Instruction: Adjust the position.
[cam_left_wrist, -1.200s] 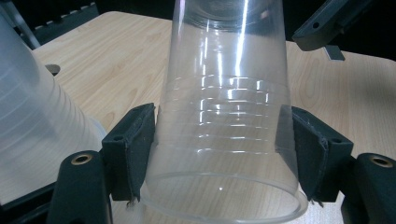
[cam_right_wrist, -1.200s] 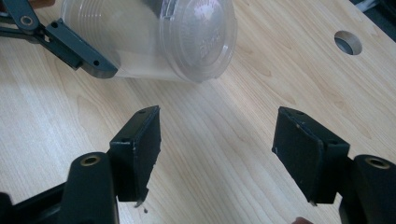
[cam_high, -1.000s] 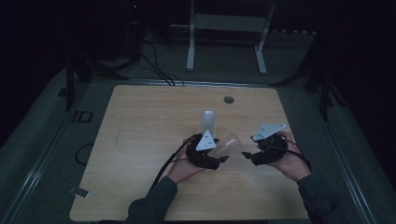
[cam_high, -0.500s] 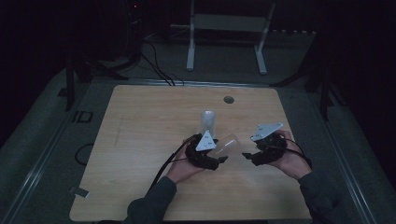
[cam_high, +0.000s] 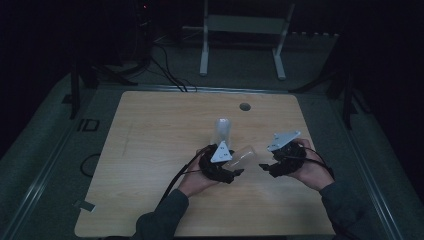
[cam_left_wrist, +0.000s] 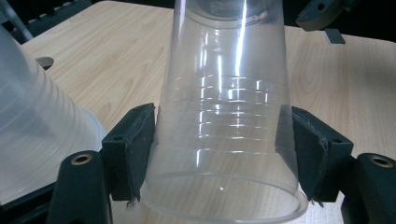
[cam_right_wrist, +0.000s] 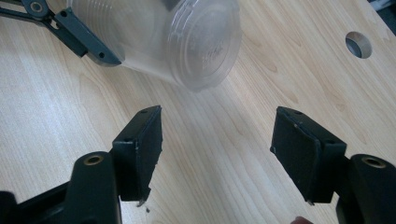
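Note:
My left gripper (cam_high: 231, 165) holds a clear plastic cup (cam_high: 243, 154) on its side just above the table, base pointing right. In the left gripper view the two black pads press the ribbed wall of the cup (cam_left_wrist: 224, 116) near its rim, so the left gripper (cam_left_wrist: 224, 135) is shut on it. My right gripper (cam_high: 263, 167) faces the cup's base from the right, a short gap away. Its own view shows the right gripper (cam_right_wrist: 217, 135) open and holding nothing, with the cup's base (cam_right_wrist: 201, 42) just beyond the pads.
A second clear cup (cam_high: 222, 131) stands mouth down behind the left gripper, close on its left (cam_left_wrist: 32, 130). The wooden table (cam_high: 150, 150) has a round hole (cam_high: 244, 106) near its far edge. A metal stand (cam_high: 240, 30) and cables lie beyond the table.

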